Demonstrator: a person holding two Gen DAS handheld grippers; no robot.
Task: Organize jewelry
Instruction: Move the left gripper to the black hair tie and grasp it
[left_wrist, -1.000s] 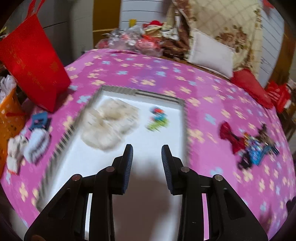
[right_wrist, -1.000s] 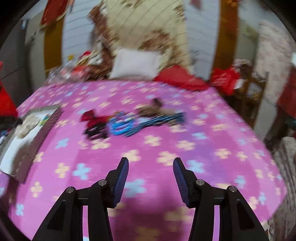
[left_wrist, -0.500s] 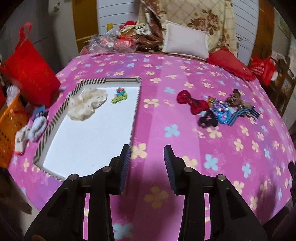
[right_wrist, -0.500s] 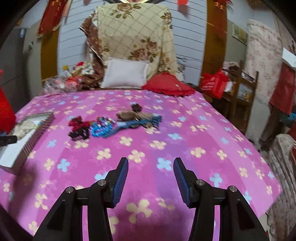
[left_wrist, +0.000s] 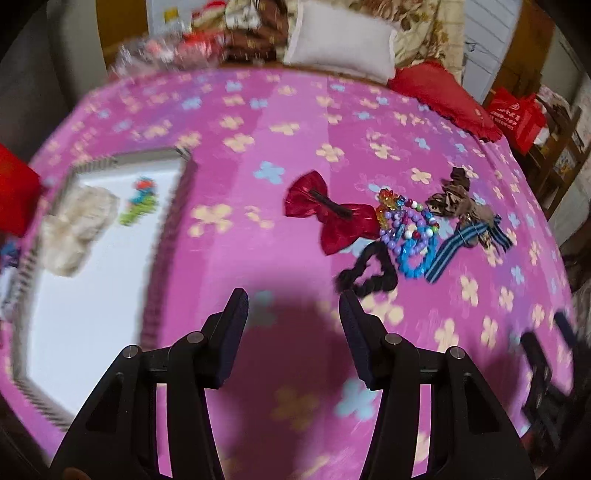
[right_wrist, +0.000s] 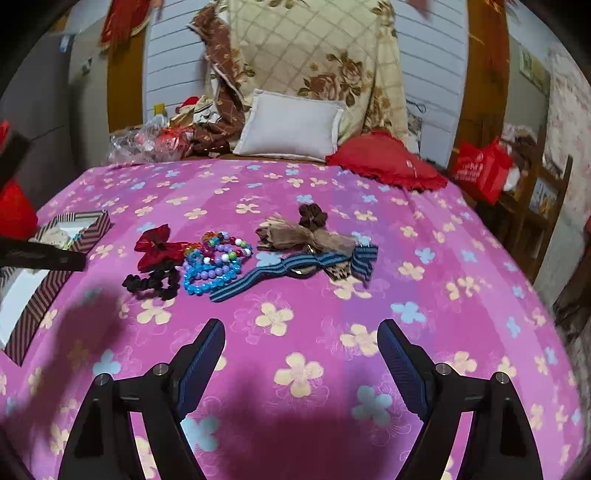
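The left gripper (left_wrist: 293, 308) is hovering with jaws apart and empty; the black scrunchie (left_wrist: 369, 271) is lying at one o'clock just beyond its right fingertip. The right gripper (right_wrist: 301, 341) is gaping wide, gripping nothing. Past it, at eleven o'clock, the bead bracelets (right_wrist: 216, 264) are resting between the red bow (right_wrist: 157, 245) and striped ribbon (right_wrist: 291, 271). The tray (left_wrist: 96, 266) is sitting at ten o'clock. No lettering is legible.

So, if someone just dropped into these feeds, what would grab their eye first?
Probably the bright pink flowered blanket, then the pile of accessories at its middle: a red bow, beaded bracelets and a black scrunchie. At left, the striped-edge tray already holds a few pieces.
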